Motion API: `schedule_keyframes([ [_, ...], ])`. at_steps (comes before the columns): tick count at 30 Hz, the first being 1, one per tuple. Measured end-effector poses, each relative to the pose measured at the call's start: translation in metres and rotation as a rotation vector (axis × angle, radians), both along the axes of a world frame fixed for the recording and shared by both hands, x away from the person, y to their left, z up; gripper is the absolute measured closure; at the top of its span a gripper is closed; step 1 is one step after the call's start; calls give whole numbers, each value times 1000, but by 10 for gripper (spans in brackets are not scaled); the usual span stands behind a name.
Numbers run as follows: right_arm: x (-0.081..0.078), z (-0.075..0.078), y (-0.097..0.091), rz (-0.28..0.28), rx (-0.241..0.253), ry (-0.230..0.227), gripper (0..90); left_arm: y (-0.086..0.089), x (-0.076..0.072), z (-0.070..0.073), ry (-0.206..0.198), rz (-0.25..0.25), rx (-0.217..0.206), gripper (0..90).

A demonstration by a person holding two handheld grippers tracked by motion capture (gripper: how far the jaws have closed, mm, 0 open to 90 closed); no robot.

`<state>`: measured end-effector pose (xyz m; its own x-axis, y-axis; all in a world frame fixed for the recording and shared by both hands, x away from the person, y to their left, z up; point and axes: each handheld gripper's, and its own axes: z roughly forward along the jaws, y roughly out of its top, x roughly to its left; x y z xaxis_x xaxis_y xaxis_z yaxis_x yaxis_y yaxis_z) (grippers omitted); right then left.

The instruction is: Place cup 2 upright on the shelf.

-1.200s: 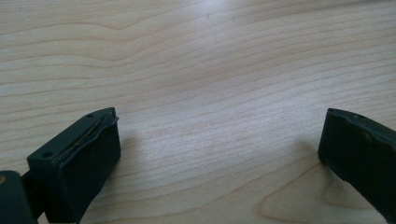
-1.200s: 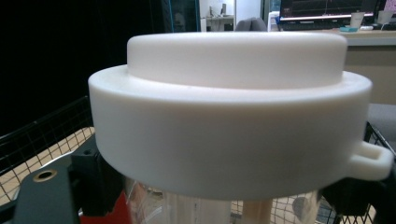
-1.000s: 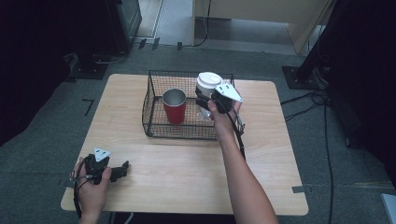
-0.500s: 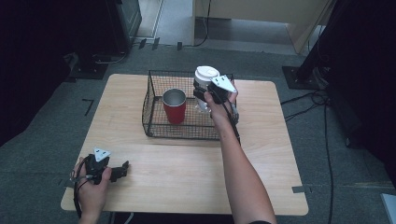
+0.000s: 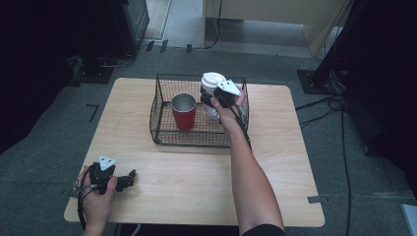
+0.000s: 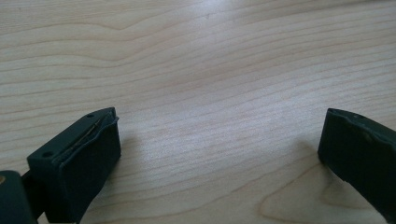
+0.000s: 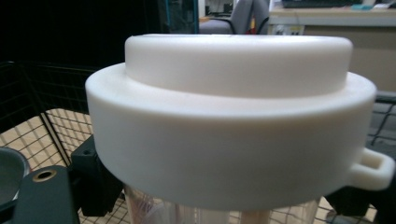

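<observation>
A clear cup with a white lid [image 5: 212, 80] is held upright in the right half of a black wire basket [image 5: 196, 143], its lid above the rim. My right gripper [image 5: 208, 101] is shut on the cup just under the lid. In the right gripper view the lid [image 7: 233, 116] looms close, and the right gripper [image 7: 219, 198] has a jaw on each side of the clear body. A red cup [image 5: 184, 112] with a metal inside stands in the basket's left half. My left gripper [image 5: 129, 177] rests open at the table's front left, its jaws wide apart over bare wood [image 6: 219, 140].
The wooden table [image 5: 196, 187] has free room in front of the basket. The right forearm [image 5: 246, 167] reaches across its middle. Dark furniture, stands and cables on the floor surround the table.
My right gripper has moved the lidded cup slightly left and up, farther over the basket. The left gripper has stayed in place.
</observation>
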<state>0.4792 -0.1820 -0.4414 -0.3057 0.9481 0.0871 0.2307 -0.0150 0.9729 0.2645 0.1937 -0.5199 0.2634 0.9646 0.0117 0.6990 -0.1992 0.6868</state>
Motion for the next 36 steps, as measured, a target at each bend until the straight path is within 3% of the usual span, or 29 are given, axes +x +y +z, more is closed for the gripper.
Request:
schedule_keyframes([
  [4,0,-3,1,27,-22,30,158,0,0,0,0,0,0,0],
  [13,-5,-2,1,29,-38,42,153,0,0,0,0,0,0,0],
  [20,-9,2,-1,65,-58,74,2,0,0,0,0,0,0,0],
  [36,-18,17,-3,54,-57,44,0,0,0,0,1,0,0,0],
])
